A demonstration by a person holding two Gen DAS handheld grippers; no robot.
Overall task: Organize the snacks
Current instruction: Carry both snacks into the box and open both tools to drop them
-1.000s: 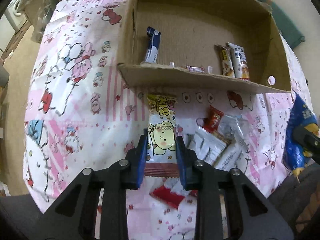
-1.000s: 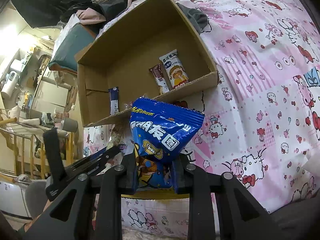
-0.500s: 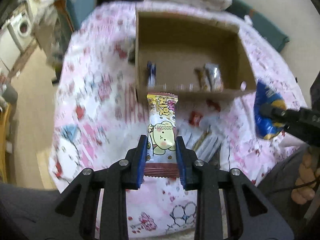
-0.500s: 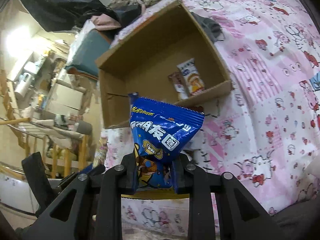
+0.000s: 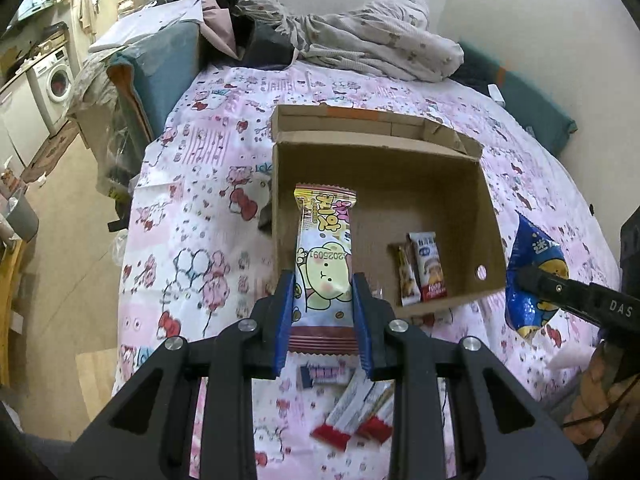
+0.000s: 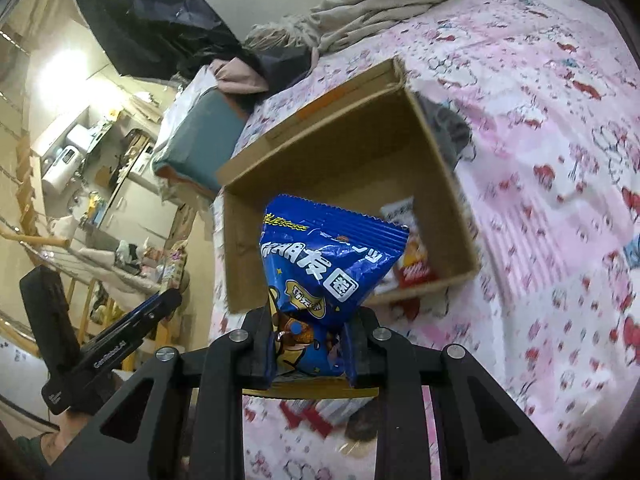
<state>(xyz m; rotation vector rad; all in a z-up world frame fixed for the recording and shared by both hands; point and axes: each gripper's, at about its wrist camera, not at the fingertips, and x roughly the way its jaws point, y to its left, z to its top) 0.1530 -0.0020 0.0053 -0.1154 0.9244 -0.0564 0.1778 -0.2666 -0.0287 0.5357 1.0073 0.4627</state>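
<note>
Snack count, as far as I can see

One cardboard box (image 5: pixel 490 216), open on top, with two wrapped bars (image 5: pixel 420 268) lying inside. One bear-print snack bar (image 5: pixel 324 264) and one blue snack bag (image 6: pixel 328 272) are up in the air, so two held packs. Down on the pink sheet (image 5: pixel 192 184): one small blue-and-white bar (image 5: pixel 322 374), plus roughly three white sachets with red ends (image 5: pixel 352 416), overlapping so hard to tell exactly.
</note>
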